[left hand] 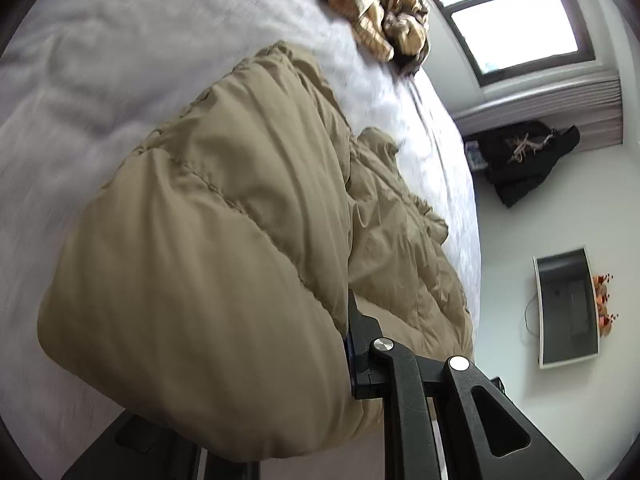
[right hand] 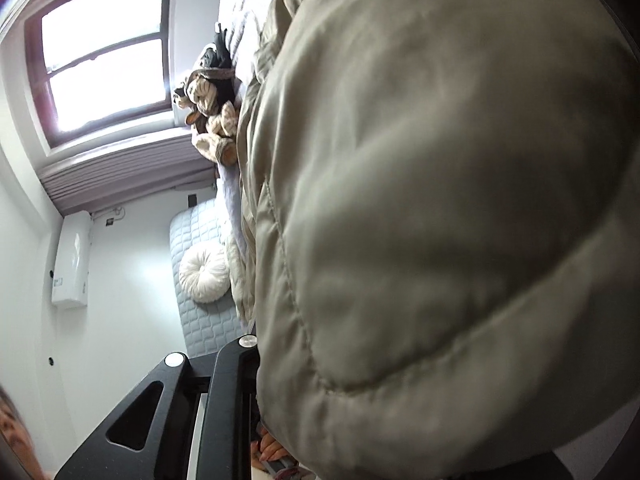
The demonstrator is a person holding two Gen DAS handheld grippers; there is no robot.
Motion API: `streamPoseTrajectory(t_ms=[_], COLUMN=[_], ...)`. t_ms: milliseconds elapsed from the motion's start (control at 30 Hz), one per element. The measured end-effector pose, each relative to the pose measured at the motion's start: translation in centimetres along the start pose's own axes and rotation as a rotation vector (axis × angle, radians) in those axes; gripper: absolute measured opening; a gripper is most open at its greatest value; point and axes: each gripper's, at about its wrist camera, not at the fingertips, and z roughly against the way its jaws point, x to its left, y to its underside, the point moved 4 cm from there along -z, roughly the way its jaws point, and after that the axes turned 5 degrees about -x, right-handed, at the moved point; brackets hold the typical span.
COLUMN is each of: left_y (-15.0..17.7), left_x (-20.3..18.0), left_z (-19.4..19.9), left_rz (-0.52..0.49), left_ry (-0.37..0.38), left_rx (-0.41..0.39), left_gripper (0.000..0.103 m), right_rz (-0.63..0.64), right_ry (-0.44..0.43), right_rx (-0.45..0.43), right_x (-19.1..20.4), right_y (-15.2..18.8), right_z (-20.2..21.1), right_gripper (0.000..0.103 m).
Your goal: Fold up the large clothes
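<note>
A tan quilted puffer jacket (left hand: 208, 248) lies bunched on a bed (left hand: 100, 80) with a pale grey cover, its long axis running from the near edge away toward a heap of cream-and-brown knitwear (left hand: 380, 16) by the window (left hand: 516, 12); the stitched channels cross that axis. The left tongs (left hand: 352, 344) come in from the bottom of the left wrist view, angled down, and are nearly closed, pinching a thick fold of the jacket that billows over them on the left. In the right wrist view the right tongs (right hand: 256, 364) enter from lower left; the jacket (right hand: 420, 220) fills most of that view and hides the fingertips, which sit drawn close together on its padded edge. Only the left view shows a dark coat (left hand: 524, 160) on the floor and a wall-hung screen (left hand: 568, 308); only the right shows a round white cushion (right hand: 205, 276) on a quilted mattress (right hand: 200, 320) and a white wall unit (right hand: 72, 260).
</note>
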Motion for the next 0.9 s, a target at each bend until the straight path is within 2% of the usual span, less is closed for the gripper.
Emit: streamPoseTrajectory(t_ms=[167,333,367,433,500,567,633,667,767,900], left_y=[4.5,5.6,5.7,5.5,5.4,5.3,5.2,5.1,5.0,4.8], left_x=[2.7,5.3,5.5,5.3,4.9,4.2,3.4,3.1,1.9,0.9], left_z=[2.0,0.3,0.1,0.1,0.4,1.1,2.3,2.8,4.5,5.8], left_rz=[0.006,0.040,0.046,0.034,0.011,-0.011,-0.039,-0.052,-0.098,-0.145], left_ry=[-0.045,-0.095,-0.108,-0.174,-0.249,-0.302,-0.376,-0.395,-0.417,-0.438], left_rx=[0.088,0.118,0.120,0.120,0.120,0.141,0.148,0.144,0.144,0.187], left_gripper=[0.019,0.021,0.024,0.043,0.050,0.050,0.066,0.069,0.071,0.071], right_rz=[-0.046,-0.102,-0.112,-0.097,-0.088,-0.087,-0.070,-0.055,0.024,0.123], right_ry=[0.004,0.049,0.063,0.084,0.114,0.152,0.197,0.220,0.293,0.372], right_rx=[0.038,0.043,0.041,0.044,0.049,0.055,0.066,0.078,0.120,0.161], right_x=[-2.9,-6.3,-6.9,-6.8,-6.5,-5.9,-5.3,-4.8,-3.1,-1.1], right_y=[3.6,4.2,4.1,3.9,3.9,4.0,4.2,4.5,5.5,7.1], right_z=[2.8,2.6,2.3,2.0,1.9,2.1,2.4,2.5,2.8,2.8], right_gripper=[0.023,0.029,0.032,0.038,0.041,0.046,0.052,0.057,0.068,0.071])
